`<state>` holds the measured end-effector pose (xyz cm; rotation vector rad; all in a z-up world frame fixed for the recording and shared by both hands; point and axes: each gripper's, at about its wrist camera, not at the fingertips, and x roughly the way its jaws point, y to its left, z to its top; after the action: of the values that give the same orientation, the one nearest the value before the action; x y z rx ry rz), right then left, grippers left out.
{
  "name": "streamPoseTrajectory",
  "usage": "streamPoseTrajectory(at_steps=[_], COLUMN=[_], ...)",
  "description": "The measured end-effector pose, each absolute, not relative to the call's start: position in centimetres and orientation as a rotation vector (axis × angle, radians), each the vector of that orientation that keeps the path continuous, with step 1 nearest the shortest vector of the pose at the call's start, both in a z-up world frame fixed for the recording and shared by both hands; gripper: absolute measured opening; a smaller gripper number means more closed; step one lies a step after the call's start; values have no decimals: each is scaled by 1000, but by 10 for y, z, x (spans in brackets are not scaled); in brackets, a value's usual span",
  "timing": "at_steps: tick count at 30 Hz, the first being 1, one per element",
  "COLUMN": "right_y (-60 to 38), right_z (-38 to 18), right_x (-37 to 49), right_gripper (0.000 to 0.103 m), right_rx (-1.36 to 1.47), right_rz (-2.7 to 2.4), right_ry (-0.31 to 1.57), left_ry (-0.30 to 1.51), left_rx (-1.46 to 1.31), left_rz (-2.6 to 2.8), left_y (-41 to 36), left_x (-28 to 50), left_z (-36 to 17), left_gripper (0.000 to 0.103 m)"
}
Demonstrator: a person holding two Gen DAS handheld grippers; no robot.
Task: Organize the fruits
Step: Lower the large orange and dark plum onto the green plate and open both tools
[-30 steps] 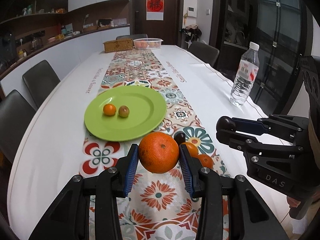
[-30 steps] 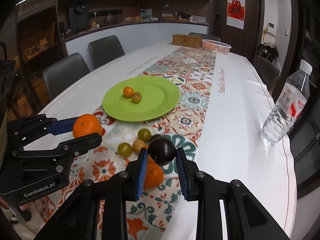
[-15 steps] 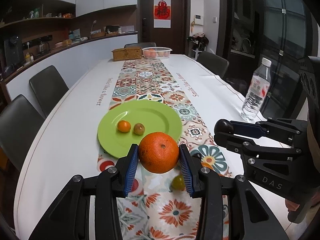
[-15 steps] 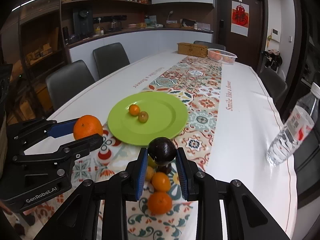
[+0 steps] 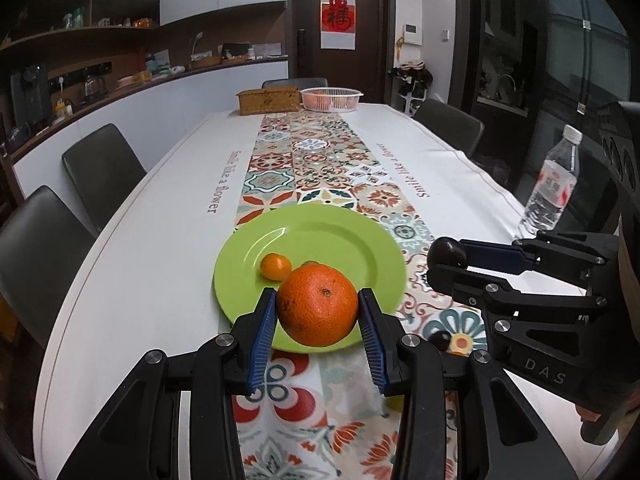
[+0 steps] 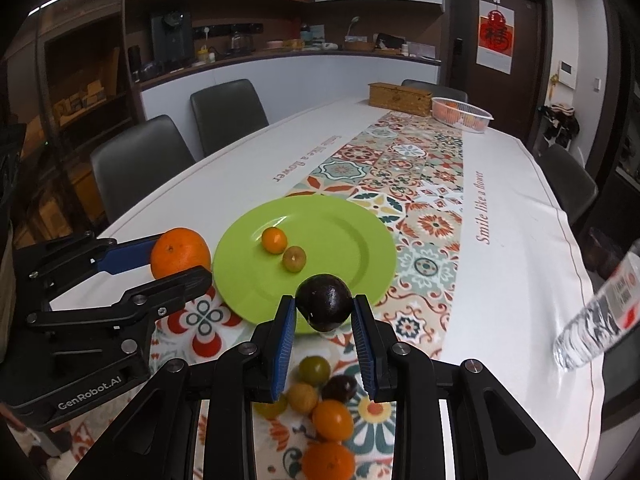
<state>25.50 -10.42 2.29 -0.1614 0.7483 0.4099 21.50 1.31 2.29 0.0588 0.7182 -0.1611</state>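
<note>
My left gripper (image 5: 318,322) is shut on a large orange (image 5: 317,305) and holds it above the near rim of the green plate (image 5: 340,236). My right gripper (image 6: 324,326) is shut on a dark round fruit (image 6: 326,303) just above the plate's near edge (image 6: 352,240). On the plate lie a small orange (image 6: 274,239) and a greenish-brown fruit (image 6: 294,258). Several small fruits (image 6: 320,400) lie on the patterned runner below my right gripper. The left gripper and its orange (image 6: 180,253) also show in the right wrist view.
A water bottle (image 5: 552,188) stands at the table's right edge. A wooden box (image 5: 269,99) and a white basket (image 5: 331,98) of fruit stand at the far end. Dark chairs (image 5: 100,168) line the table's sides.
Both grippers have moved forward with their fruits toward the plate. The loose fruits on the runner now lie under and behind the grippers.
</note>
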Motion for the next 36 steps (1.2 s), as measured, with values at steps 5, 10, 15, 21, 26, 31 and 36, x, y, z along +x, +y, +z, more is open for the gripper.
streamPoseTrajectory(at_steps=[5, 10, 15, 21, 26, 31, 36], right_y=[-95, -86, -77, -67, -63, -63, -70], right_z=[16, 7, -6, -20, -29, -32, -28], right_x=[276, 298, 319, 339, 350, 355, 354], right_gripper=[30, 30, 30, 30, 30, 30, 45], right_rx=[-177, -187, -204, -229, -239, -238, -212], right_rz=[417, 429, 448, 454, 449, 436, 413], right_ry=[767, 788, 825, 864, 887, 893, 880], left_ry=[742, 764, 794, 826, 843, 848, 818], left_rx=[49, 37, 22, 26, 33, 44, 48], left_rz=[-155, -155, -153, -157, -161, -146, -119], left_y=[21, 29, 37, 44, 46, 46, 48], left_x=[234, 252, 269, 286, 295, 298, 291], left_z=[14, 2, -10, -21, -28, -31, -22], left_gripper=[40, 40, 40, 40, 40, 47, 54])
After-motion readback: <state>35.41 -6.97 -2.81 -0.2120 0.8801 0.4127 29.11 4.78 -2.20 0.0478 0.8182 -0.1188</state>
